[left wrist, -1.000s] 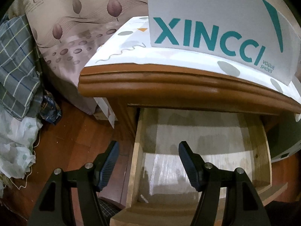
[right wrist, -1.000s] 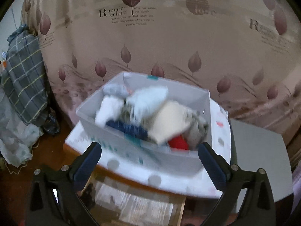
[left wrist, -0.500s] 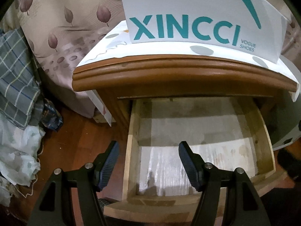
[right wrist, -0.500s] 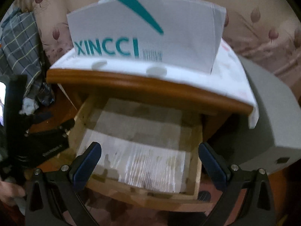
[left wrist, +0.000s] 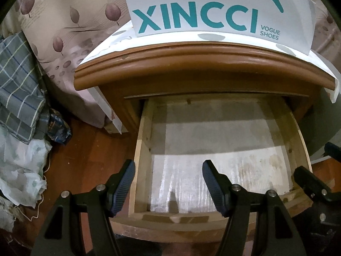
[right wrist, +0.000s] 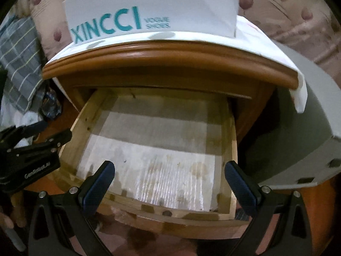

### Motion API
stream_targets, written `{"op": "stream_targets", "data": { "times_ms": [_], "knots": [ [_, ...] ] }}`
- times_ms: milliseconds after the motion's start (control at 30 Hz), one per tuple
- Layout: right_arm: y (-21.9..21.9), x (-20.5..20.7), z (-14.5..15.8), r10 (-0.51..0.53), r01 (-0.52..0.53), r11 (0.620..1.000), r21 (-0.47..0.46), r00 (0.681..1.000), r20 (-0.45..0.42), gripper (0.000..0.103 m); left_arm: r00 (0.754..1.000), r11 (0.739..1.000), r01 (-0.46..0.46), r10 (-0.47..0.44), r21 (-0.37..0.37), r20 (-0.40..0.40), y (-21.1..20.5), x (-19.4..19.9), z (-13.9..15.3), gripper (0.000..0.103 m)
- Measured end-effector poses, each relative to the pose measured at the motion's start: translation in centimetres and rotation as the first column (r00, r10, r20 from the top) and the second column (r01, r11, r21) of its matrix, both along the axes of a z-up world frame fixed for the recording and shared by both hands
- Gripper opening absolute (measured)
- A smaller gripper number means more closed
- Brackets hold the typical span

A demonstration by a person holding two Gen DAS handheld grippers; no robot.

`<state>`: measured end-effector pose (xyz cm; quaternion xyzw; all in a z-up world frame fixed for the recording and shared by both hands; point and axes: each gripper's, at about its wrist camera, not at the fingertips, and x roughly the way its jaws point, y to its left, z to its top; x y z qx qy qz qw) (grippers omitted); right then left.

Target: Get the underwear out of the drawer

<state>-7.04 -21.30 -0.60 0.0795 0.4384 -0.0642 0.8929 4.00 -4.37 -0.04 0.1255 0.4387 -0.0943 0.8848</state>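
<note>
- Below the nightstand (left wrist: 191,68) top, the drawer (left wrist: 145,149) stood pulled out, its pale lined floor bare; no underwear could be seen inside it in either view.
- On top of the nightstand sat a white shoe box (left wrist: 213,10) printed with teal "XINCCI" lettering, resting on a white spotted cloth (left wrist: 119,40); whether the underwear lay in that box could not be told from these views.
- Over the drawer's front left corner hung the left gripper (left wrist: 168,183), jaws spread with nothing between them, one finger outside the drawer's left wall and the other above its floor.
- Over the drawer's front edge hung the right gripper (right wrist: 170,183), jaws spread wide and gripping nothing.
- Left of the nightstand, a plaid cloth (left wrist: 19,89) and pale crumpled fabric (left wrist: 21,166) lay on the dark wooden floor (left wrist: 85,149).
- Behind the nightstand ran leaf-patterned bedding (left wrist: 70,21).
</note>
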Motion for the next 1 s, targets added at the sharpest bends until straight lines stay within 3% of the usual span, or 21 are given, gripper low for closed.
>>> {"op": "stream_targets", "data": {
  "times_ms": [233, 1000],
  "knots": [
    [0.7, 0.3, -0.6, 0.02, -0.021, 0.999, -0.04, 1.0, -0.007, 0.102, 1.0, 1.0, 0.022, -0.022, -0.006, -0.02, -0.6, 0.1, -0.5, 0.067],
    [0.5, 0.6, -1.3, 0.016, -0.017, 1.0, -0.024, 0.999, -0.034, 0.102, 1.0, 0.999, 0.022, -0.023, -0.027, -0.019, -0.6, 0.2, -0.1, 0.067]
  ]
}}
